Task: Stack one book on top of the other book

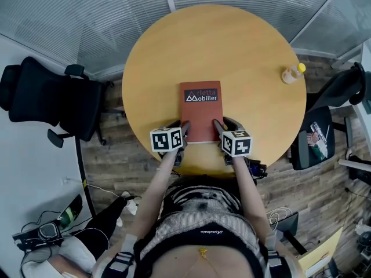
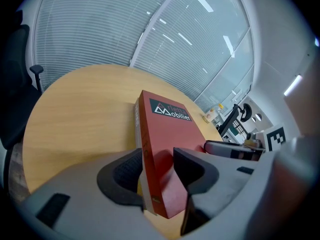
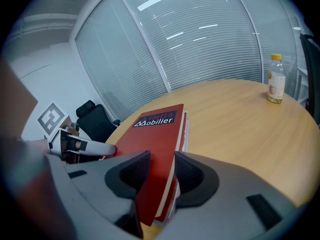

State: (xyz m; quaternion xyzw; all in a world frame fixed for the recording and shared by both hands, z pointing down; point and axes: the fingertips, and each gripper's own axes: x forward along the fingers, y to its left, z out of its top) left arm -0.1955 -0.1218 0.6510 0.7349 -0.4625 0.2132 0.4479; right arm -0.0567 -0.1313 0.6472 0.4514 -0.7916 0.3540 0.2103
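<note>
Two stacked books lie on a round table near blind-covered windows.

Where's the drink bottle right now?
In the head view the bottle stands alone near the round table's right edge, well right of the red books stacked at its near middle.

The upper book lies on the lower book, near the worktop's front edge. The left tool and right tool straddle the near corners. A bottle stands far right, well apart.
</note>
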